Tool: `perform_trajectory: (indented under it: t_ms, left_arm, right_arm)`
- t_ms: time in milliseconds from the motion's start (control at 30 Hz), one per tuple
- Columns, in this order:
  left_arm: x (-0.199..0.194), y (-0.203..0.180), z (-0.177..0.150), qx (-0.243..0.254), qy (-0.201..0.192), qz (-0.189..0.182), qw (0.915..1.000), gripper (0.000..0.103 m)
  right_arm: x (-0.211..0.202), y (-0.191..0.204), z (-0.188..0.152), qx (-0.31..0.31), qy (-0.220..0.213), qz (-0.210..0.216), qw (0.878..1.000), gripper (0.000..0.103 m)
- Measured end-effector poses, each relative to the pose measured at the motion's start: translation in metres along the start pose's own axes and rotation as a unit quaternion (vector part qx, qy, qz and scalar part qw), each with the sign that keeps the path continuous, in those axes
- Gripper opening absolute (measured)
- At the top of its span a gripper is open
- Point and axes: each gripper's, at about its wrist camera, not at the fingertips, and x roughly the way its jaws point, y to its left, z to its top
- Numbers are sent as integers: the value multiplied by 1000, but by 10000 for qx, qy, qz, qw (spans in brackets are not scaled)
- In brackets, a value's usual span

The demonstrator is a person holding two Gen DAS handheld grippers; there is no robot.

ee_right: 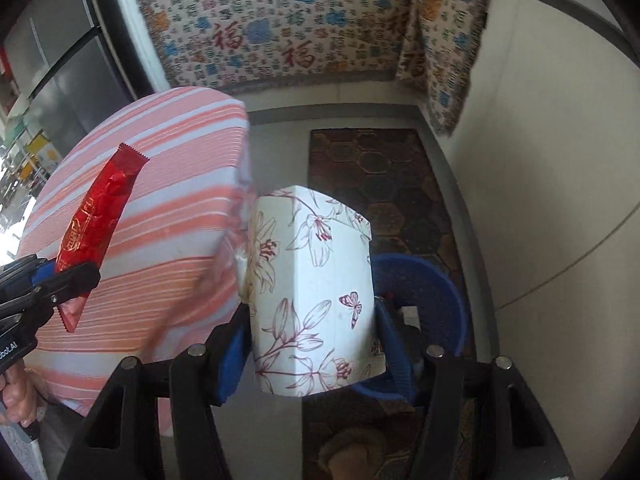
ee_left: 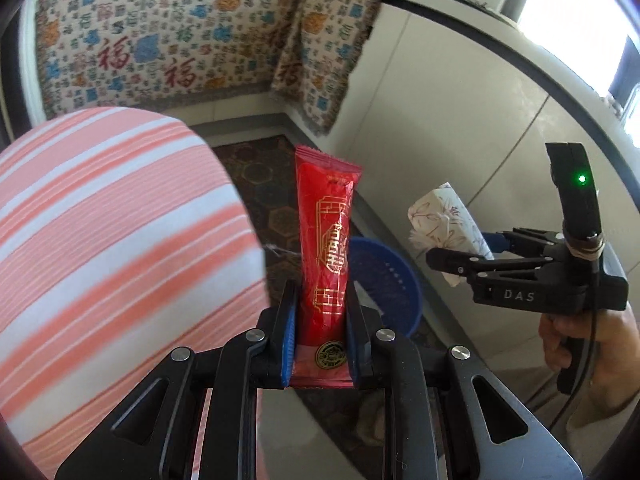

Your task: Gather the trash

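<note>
I'm gripping a red wrapper (ee_left: 326, 248) in my left claw (ee_left: 320, 344) and a floral carton (ee_right: 316, 300) in my right claw (ee_right: 314, 354), both hanging above the blue bin (ee_right: 436, 292) beside the striped table (ee_left: 100, 240).

A pale grey floor (ee_right: 280, 120) is carrying a dark mat with a honeycomb pattern (ee_right: 384, 168) and a blue round basket (ee_right: 436, 280). The basket is sitting on the mat, just beyond the fingers in both wrist views. A table in a pink-and-white striped cloth (ee_left: 100, 220) is standing left of the fingers.
</note>
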Motion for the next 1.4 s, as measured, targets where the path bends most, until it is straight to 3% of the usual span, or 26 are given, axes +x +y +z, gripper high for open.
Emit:
perform_trajectory:
  t_ms: [233, 467, 500, 533, 567, 600, 667, 733, 833, 933, 1067, 1167, 1233, 1333, 1400]
  left_arm:
    - [99, -50, 12, 241, 615, -248, 9975, 20]
    - [172, -66, 15, 418, 1049, -357, 9930, 23]
    - [184, -68, 15, 419, 1091, -419, 9923, 29]
    - [192, -66, 16, 404, 1150, -481, 9914, 58]
    - [201, -64, 17, 334, 1151, -340, 9922, 76]
    - [207, -60, 19, 262, 1121, -187, 9932, 82]
    - [213, -57, 21, 108, 1137, -278, 9931, 87]
    - [205, -56, 23, 97, 1060, -178, 9942, 87]
    - [168, -62, 19, 430, 646, 175, 9968, 93]
    - [119, -61, 15, 588, 245, 402, 9972, 101]
    - [54, -48, 9, 626, -76, 647, 9959, 102]
    - [10, -41, -3, 798, -313, 911, 9921, 102]
    - [-15, -39, -15, 928, -428, 989, 9898, 103]
    - [-45, -37, -25, 879, -398, 946, 9908, 103]
    - [-60, -42, -31, 912, -486, 1216, 9872, 102]
  right_arm:
    - [54, -91, -20, 744, 275, -286, 9964, 61]
    - [112, -133, -34, 1086, 538, -239, 9923, 62]
    - [121, -136, -34, 1122, 549, -180, 9920, 65]
    - [130, -141, -37, 1168, 548, -92, 9916, 67]
    - [139, -146, -40, 1260, 565, -19, 9904, 68]
    - [151, -152, -44, 1423, 624, 91, 9878, 76]
    - [166, -166, -53, 1759, 693, 72, 9819, 85]
    - [167, -175, -59, 1940, 635, -17, 9789, 86]
    - [144, -184, -62, 2135, 321, -139, 9763, 86]
    - [105, -185, -64, 2221, 7, -449, 9740, 86]
    - [41, -162, -67, 2198, -363, -632, 9728, 86]
    - [-16, -120, -80, 1971, -723, -757, 9748, 92]
    - [-53, -86, -94, 1850, -1034, -836, 9737, 103]
    - [-92, -41, -113, 1766, -1278, -1095, 9698, 103]
    - [-108, -17, -122, 1721, -1368, -1042, 9700, 103]
